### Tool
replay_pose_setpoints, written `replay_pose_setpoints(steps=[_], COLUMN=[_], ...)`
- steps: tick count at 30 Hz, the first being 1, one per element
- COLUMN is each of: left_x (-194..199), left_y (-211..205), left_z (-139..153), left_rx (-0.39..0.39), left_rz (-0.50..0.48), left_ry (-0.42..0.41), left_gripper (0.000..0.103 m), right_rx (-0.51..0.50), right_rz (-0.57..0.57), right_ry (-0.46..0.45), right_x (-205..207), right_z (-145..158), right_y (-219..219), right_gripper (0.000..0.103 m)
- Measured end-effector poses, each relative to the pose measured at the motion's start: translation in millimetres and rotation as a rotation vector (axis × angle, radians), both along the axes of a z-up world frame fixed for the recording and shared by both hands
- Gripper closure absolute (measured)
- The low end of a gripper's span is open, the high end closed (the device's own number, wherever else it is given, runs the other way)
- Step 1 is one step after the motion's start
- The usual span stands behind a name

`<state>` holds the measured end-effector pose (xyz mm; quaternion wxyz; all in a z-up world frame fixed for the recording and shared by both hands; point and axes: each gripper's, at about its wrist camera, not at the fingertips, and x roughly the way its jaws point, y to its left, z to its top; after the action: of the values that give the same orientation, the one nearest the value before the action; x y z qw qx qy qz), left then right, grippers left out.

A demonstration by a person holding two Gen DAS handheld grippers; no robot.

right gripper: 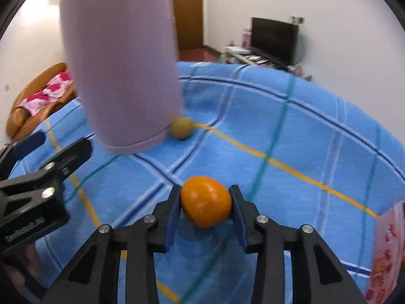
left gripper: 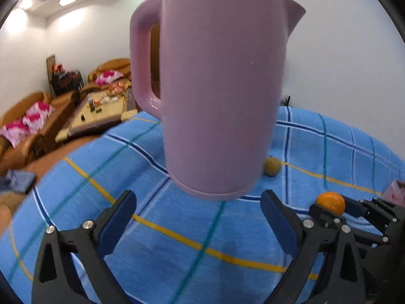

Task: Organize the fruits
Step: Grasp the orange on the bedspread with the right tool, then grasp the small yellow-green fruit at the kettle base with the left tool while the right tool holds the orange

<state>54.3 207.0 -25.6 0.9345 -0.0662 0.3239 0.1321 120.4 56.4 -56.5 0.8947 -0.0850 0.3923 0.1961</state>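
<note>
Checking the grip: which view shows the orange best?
The right wrist view: the orange sits central, clamped between the right gripper pads. The left wrist view shows only its top near the right edge, behind gripper parts.

At lower centre an orange (right gripper: 206,204) is clamped between the right gripper's (right gripper: 205,211) blue pads, while a pink jug (right gripper: 121,71) and a tan fruit (right gripper: 181,127) are seen upper left.

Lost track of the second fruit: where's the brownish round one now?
The brown fruit lies on the blue cloth at the foot of the pink kettle, beyond the orange in the right gripper.
</note>
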Motion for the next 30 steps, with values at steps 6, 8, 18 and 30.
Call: replay_pose_setpoints(steps=[6, 8, 18, 30], left_x=[10, 22, 84, 123], left_y=[-27, -35, -75, -100], left_z=[-4, -8, -22, -38], left_rx=[-0.116, -0.148, -0.231, -0.144], left_rz=[0.101, 0.150, 0.327, 0.473], left_ry=[0.018, 0.036, 0.131, 0.214], left_gripper=[0.006, 0.006, 0.023, 0.012], right_rx=[-0.003, 0.013, 0.034, 0.038], right_rz=[-0.122, -0.153, -0.262, -0.350], right_ry=[-0.094, -0.098, -0.117, -0.149], right_x=[2, 2, 9, 16], right_z=[14, 16, 20, 27], right_y=[-40, -54, -112, -131], right_gripper=[0.063, 0.063, 0.063, 0.063])
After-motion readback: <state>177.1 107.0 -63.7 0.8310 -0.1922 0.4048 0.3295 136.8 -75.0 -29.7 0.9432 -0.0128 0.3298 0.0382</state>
